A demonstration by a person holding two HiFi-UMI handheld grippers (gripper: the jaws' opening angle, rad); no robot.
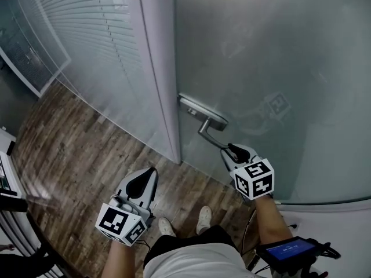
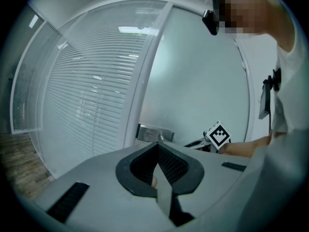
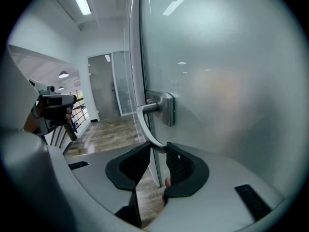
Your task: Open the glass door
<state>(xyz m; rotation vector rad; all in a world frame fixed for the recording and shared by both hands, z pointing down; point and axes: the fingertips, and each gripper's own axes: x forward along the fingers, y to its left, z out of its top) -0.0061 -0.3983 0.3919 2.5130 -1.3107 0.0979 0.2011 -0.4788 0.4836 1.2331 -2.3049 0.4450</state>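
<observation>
The frosted glass door (image 1: 278, 51) fills the right of the head view. Its metal lever handle (image 1: 211, 133) hangs from a plate (image 1: 200, 110) at the door's left edge. My right gripper (image 1: 229, 150) is shut on the free end of that lever. In the right gripper view the curved lever (image 3: 147, 124) runs down from its plate (image 3: 167, 108) into the right gripper (image 3: 158, 149), whose pads clamp it. My left gripper (image 1: 152, 171) hovers low to the left of the door, shut and holding nothing. The left gripper (image 2: 158, 146) points at the handle plate (image 2: 154, 133) from a distance.
A white door post (image 1: 159, 68) stands just left of the door, with a glass wall and blinds (image 1: 87, 39) beyond it. Wooden flooring (image 1: 87, 149) lies below. The person's shoes (image 1: 203, 216) are close to the door. A dark screen device (image 1: 287, 251) sits at the lower right.
</observation>
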